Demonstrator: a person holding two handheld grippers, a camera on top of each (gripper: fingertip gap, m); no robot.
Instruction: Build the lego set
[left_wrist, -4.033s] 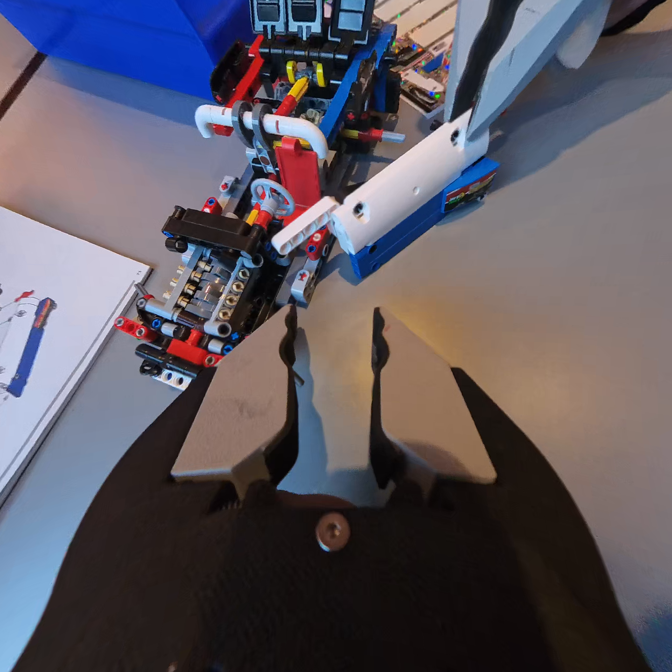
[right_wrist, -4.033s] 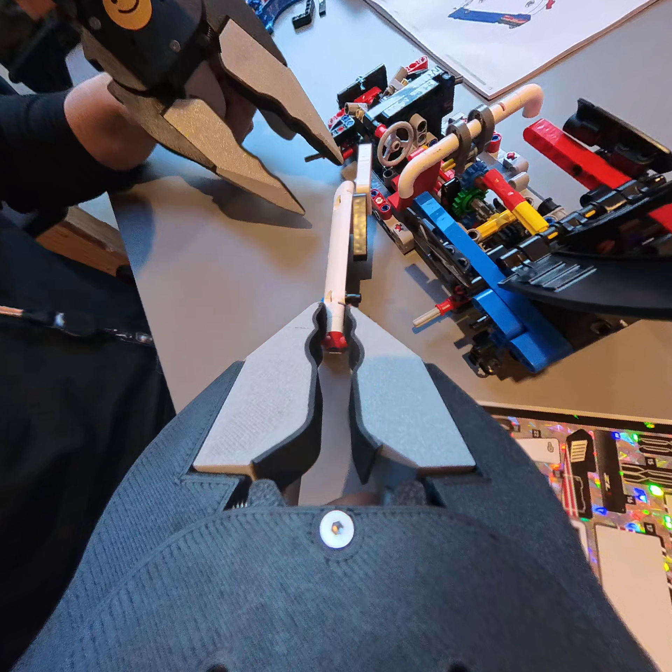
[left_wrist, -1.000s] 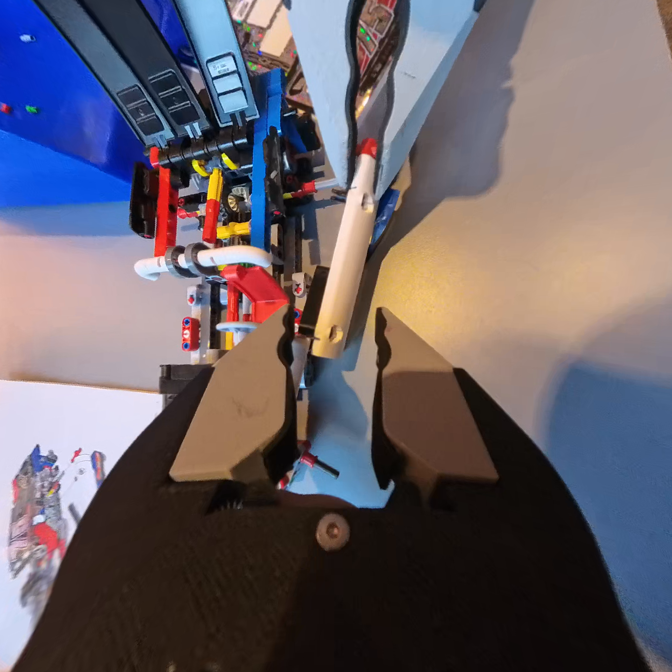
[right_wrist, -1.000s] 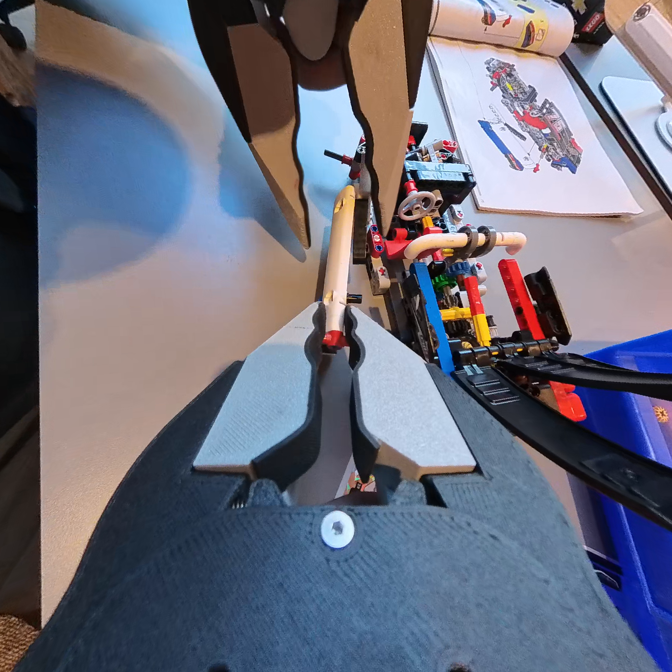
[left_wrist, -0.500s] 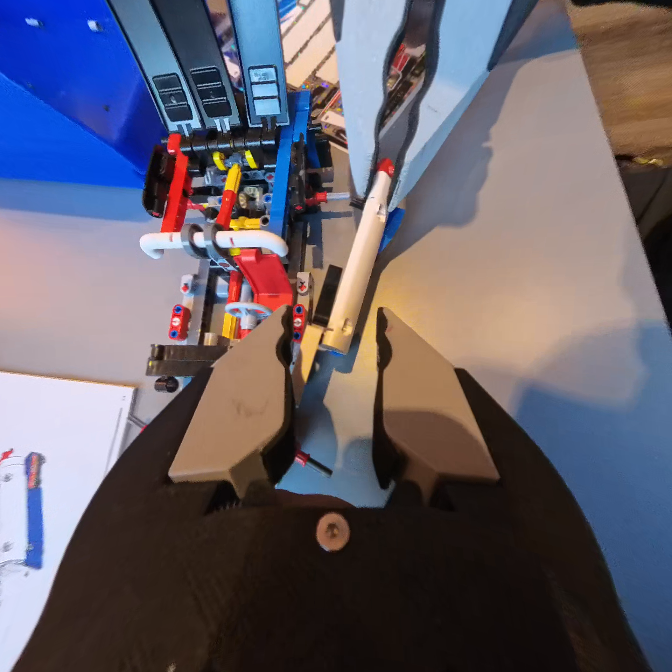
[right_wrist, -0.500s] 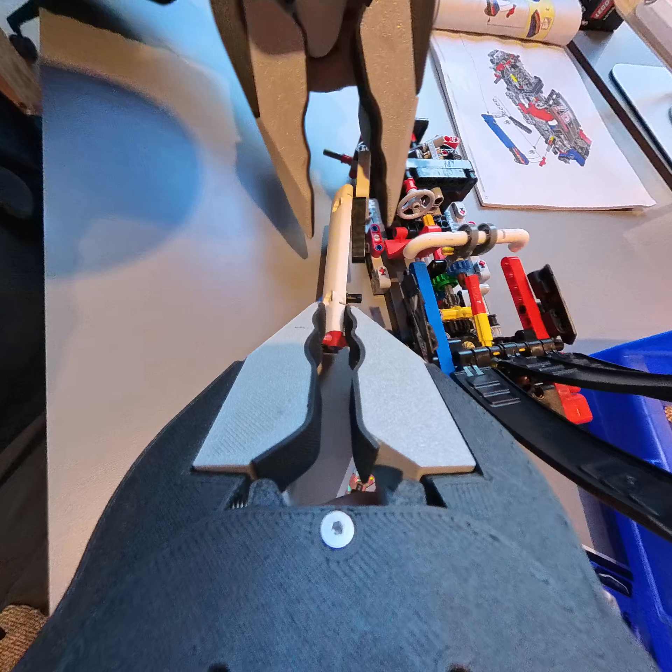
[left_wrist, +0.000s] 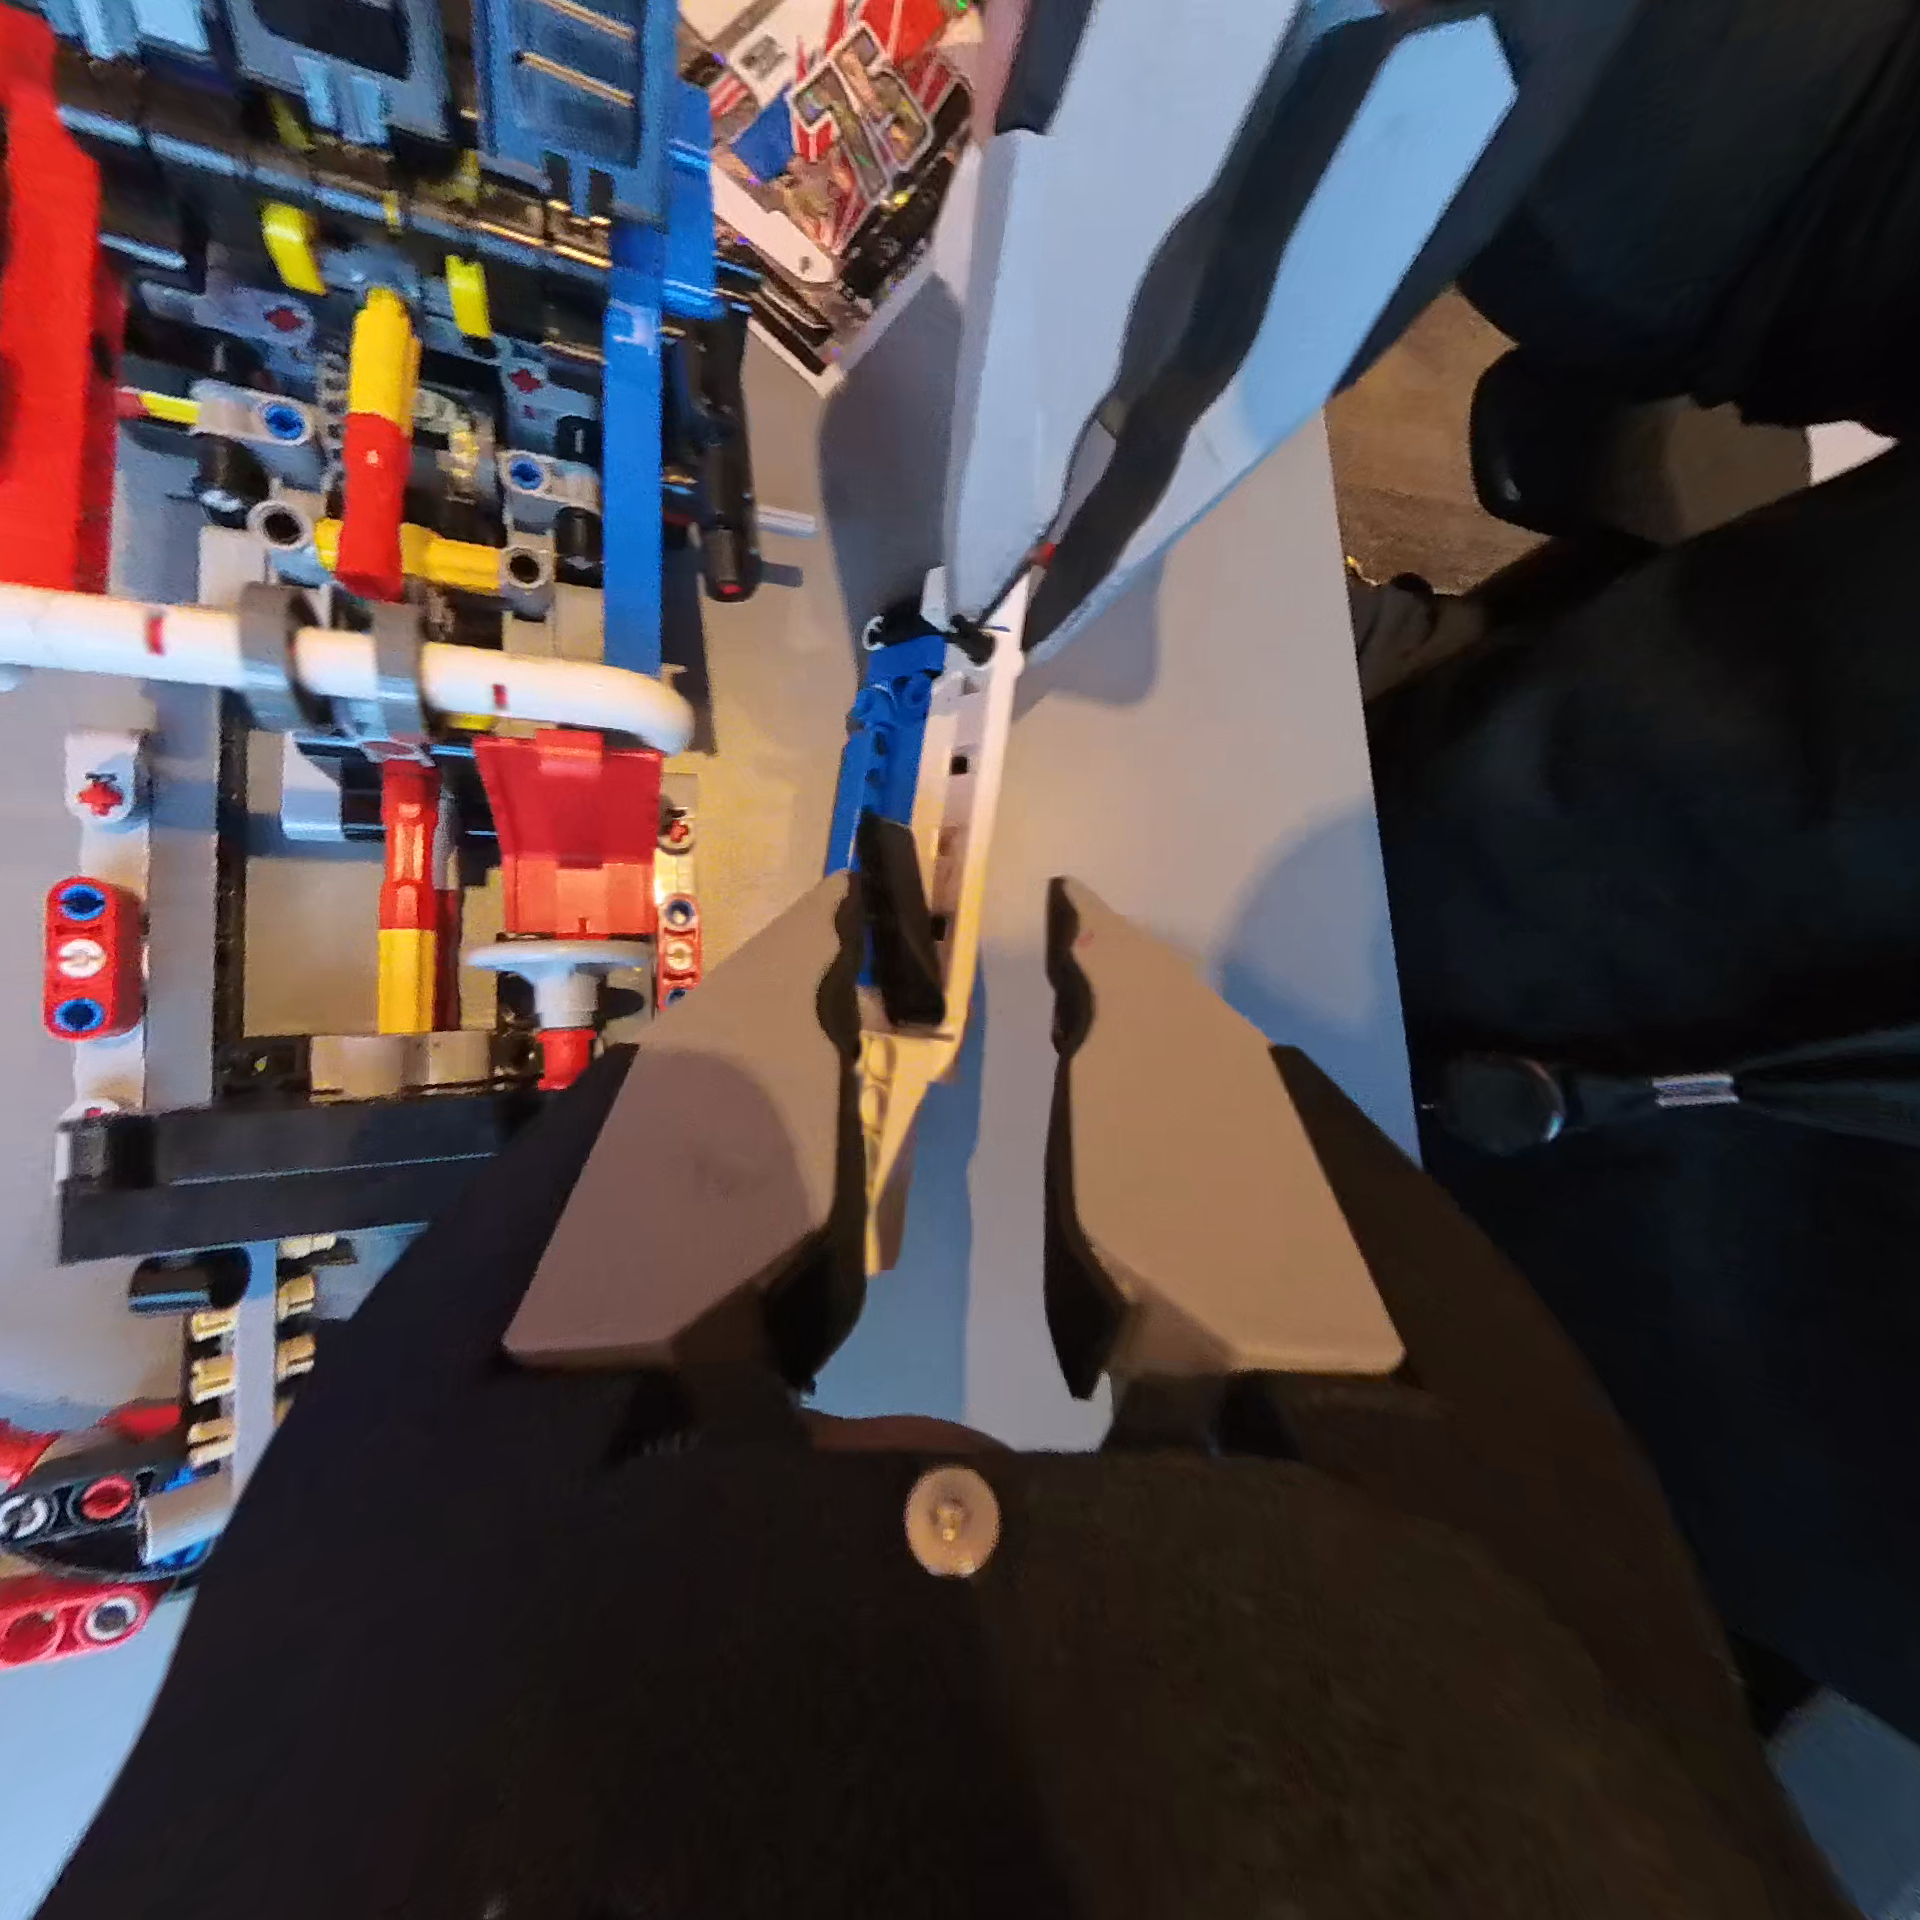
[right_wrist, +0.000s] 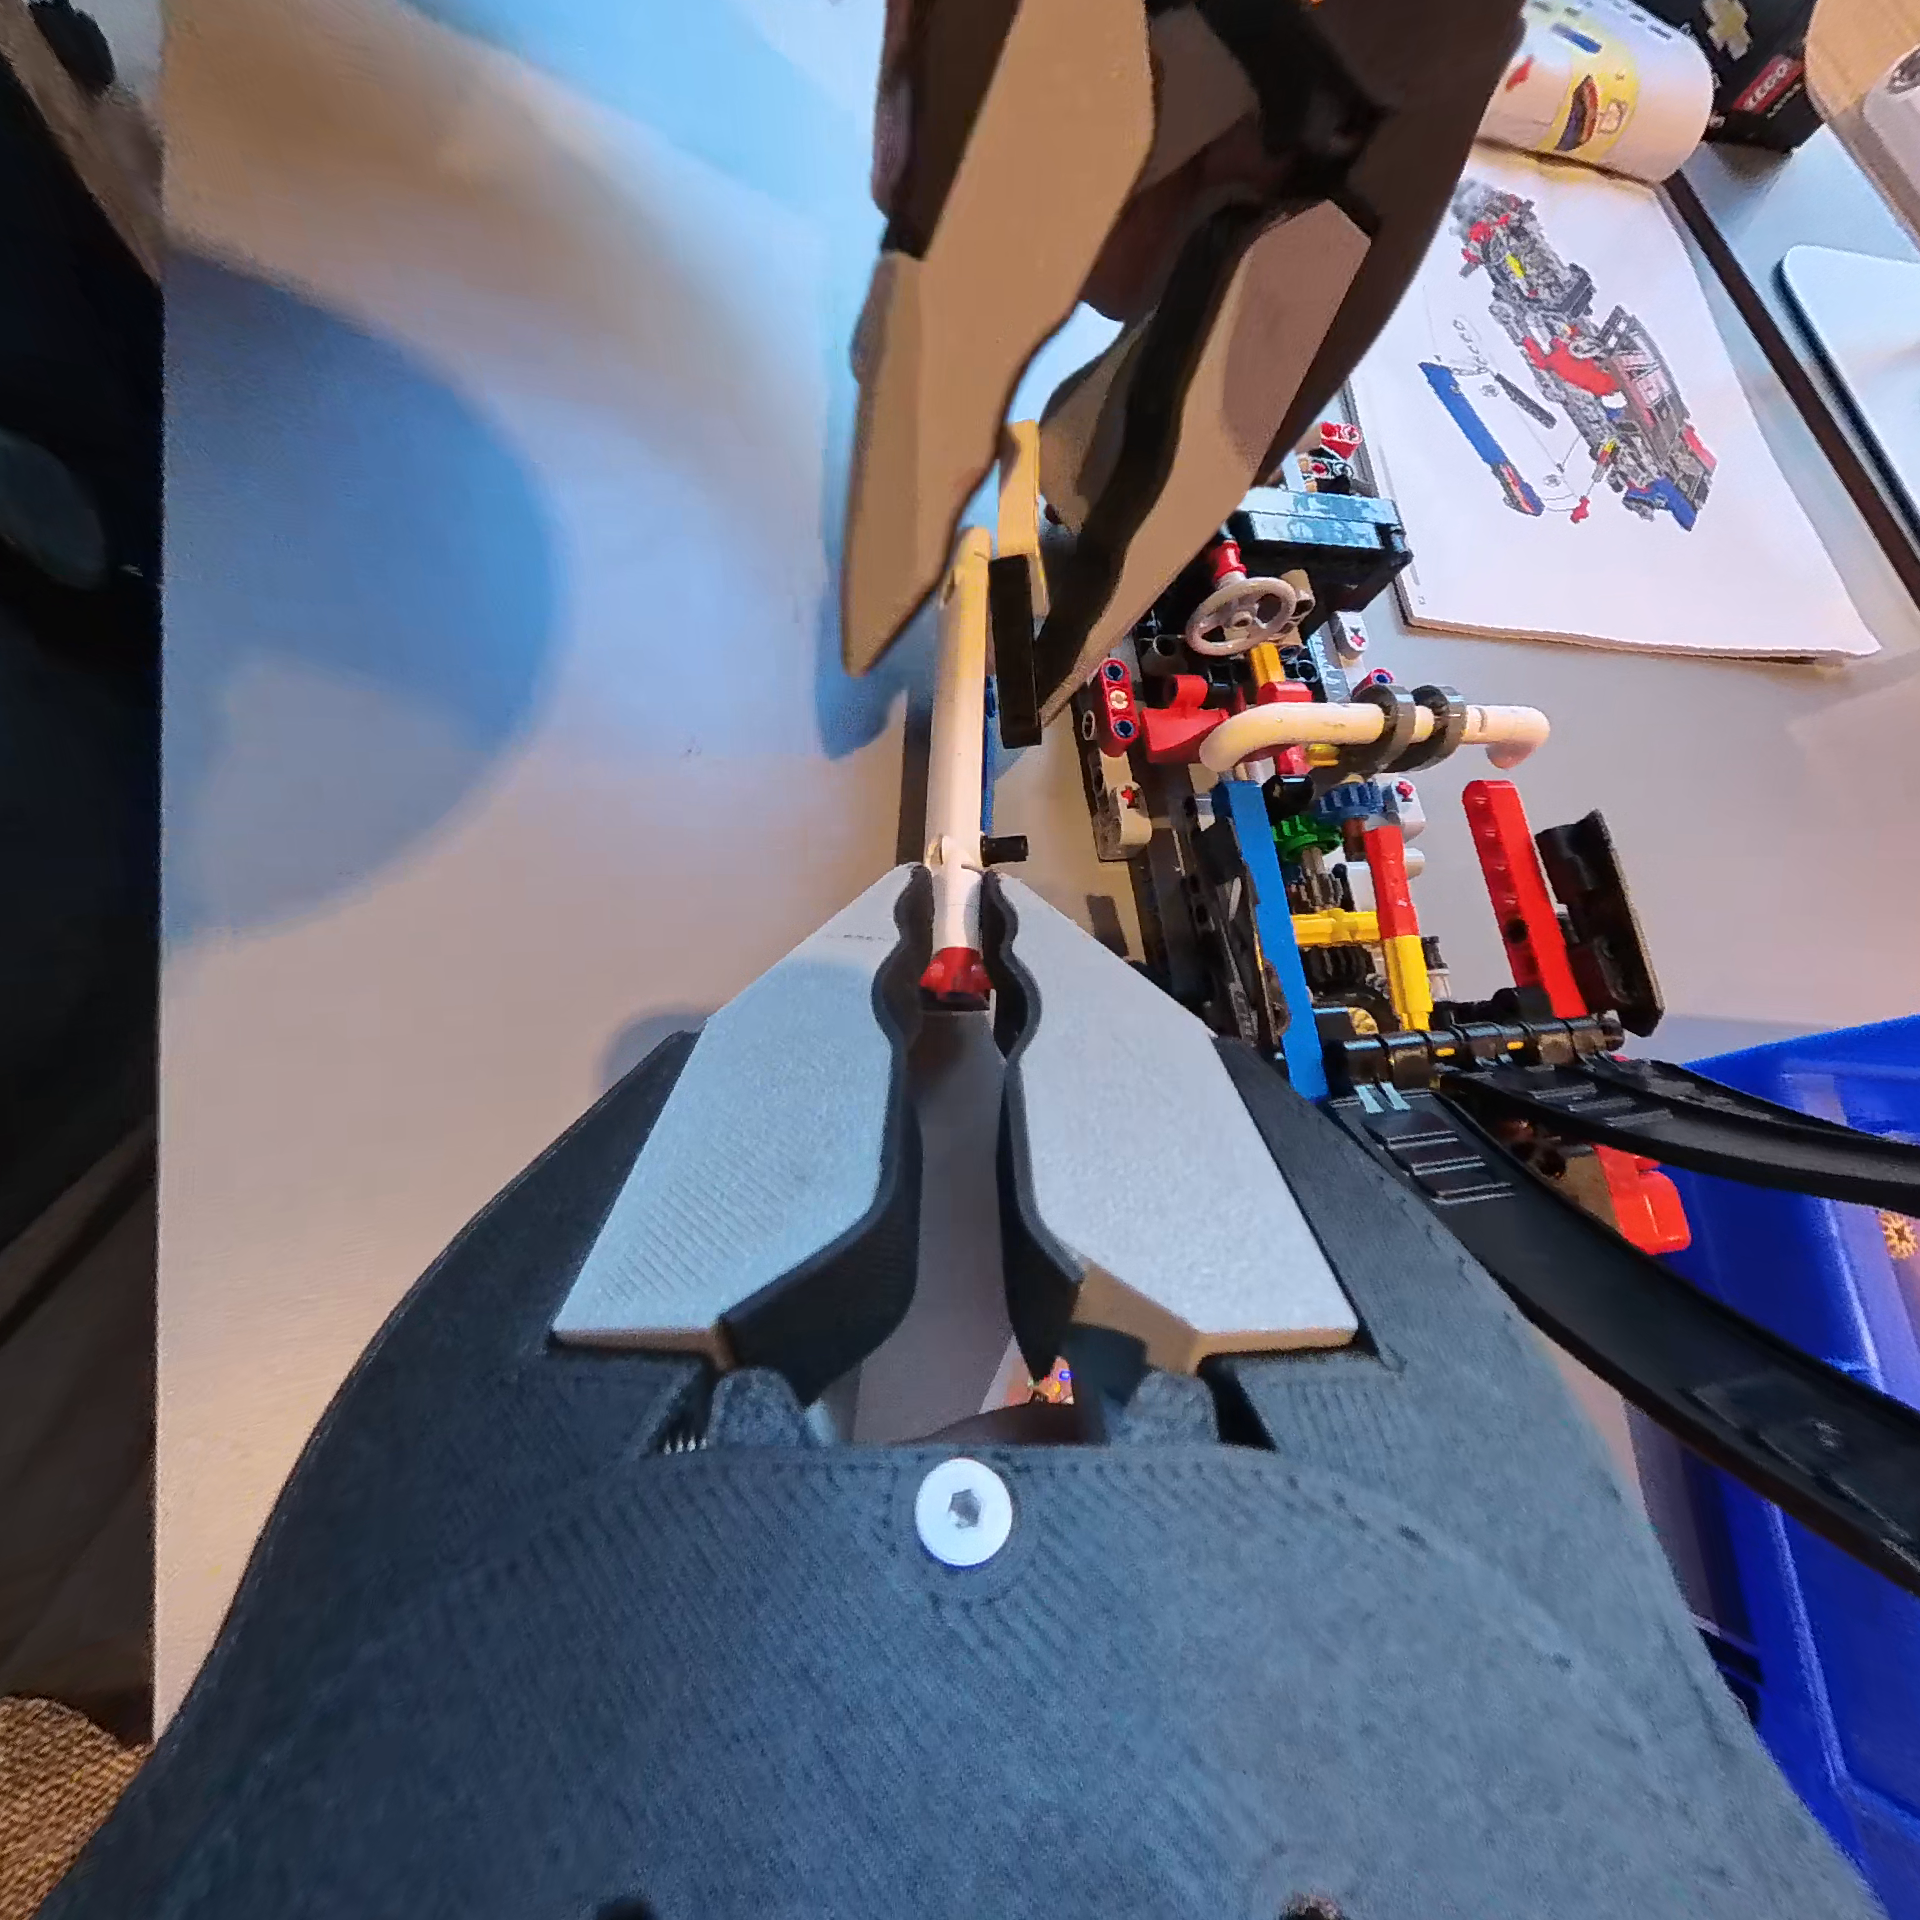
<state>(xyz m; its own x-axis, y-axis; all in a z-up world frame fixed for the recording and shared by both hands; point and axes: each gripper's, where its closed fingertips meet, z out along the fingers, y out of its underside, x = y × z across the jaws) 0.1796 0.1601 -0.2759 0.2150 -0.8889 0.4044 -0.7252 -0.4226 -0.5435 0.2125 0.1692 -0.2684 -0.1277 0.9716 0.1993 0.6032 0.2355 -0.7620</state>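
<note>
A: Gripping the white side panel (right_wrist: 958, 727) by its near end, right gripper (right_wrist: 951, 904) clamped tight on it, red pin (right_wrist: 954, 975) sitting between the fingers.

B: Left gripper (left_wrist: 951, 914)?

A: Jaws apart, straddling the panel's far end. Left finger (left_wrist: 727, 1091) looks close against the panel; contact, can't tell. Right finger has a clear gap.

B: Panel location?

A: On edge on the grey table (right_wrist: 468, 831), just beside the car chassis (right_wrist: 1299, 831), running along its blue beam (left_wrist: 634, 436). Blue strip (left_wrist: 883, 748) and a black piece (left_wrist: 899, 935) on the panel's inner face.

B: Anything else?

A: Open instruction booklet (right_wrist: 1621, 468) past the chassis, blue bin (right_wrist: 1818, 1351) at right, sticker sheet (left_wrist: 842, 135) beyond the panel. Person's dark clothing at the table edge.
</note>
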